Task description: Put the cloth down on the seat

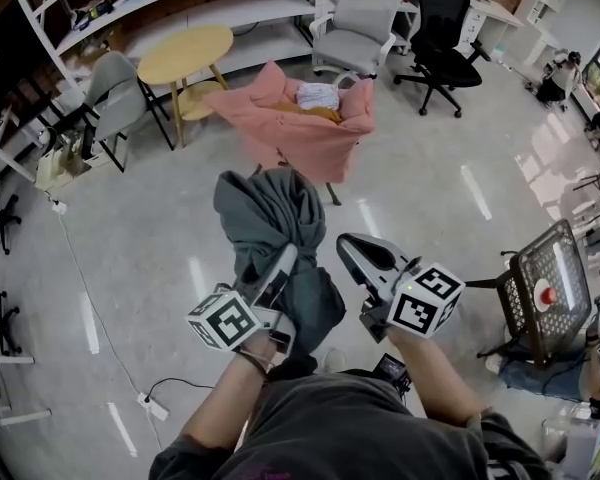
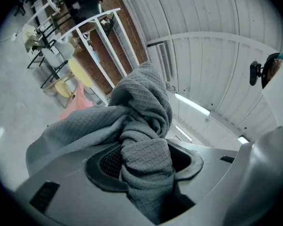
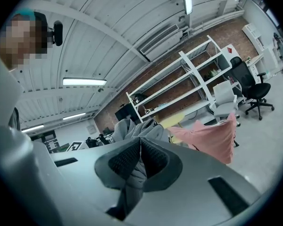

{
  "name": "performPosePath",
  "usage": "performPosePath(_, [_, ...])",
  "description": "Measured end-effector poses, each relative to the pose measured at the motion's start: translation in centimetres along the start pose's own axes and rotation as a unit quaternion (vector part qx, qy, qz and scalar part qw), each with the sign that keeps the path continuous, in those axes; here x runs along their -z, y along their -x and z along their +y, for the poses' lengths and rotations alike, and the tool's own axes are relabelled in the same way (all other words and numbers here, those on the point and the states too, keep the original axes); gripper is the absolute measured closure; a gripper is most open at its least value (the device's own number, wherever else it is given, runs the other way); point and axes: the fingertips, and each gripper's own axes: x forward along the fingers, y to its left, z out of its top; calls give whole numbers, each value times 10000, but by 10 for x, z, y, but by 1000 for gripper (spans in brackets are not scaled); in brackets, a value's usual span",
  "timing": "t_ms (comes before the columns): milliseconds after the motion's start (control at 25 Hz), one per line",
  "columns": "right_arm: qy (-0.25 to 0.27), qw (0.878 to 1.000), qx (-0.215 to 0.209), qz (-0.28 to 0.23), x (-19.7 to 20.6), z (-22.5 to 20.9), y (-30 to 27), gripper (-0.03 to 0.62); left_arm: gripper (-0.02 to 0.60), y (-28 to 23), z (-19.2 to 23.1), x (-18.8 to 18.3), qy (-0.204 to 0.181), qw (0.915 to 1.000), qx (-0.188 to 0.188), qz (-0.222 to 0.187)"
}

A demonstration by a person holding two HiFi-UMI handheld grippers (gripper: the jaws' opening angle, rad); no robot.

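Straight ahead, the pink chair (image 1: pixel 310 133) sits well beyond the left gripper (image 1: pixel 285 268) and right gripper (image 1: pixel 352 253), both pinching the cloth (image 1: pixel 270 213).

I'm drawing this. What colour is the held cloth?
The cloth is dark grey, waffle-textured; clearest in the left gripper view.

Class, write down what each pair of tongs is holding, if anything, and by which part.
Both hold the grey cloth: left tongs clamp a thick bunched fold, right tongs pinch a thin fold; which edge cannot be told.
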Motion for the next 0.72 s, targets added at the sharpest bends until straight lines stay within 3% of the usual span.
performPosePath(320, [-71, 9998, 161, -5, -23, -40, -97, 577, 345, -48, 71, -80, 70, 9999, 1, 119])
performPosePath(720, [-75, 9999, 147, -35, -26, -51, -108, 577, 345, -55, 79, -95, 4, 10000, 23, 78])
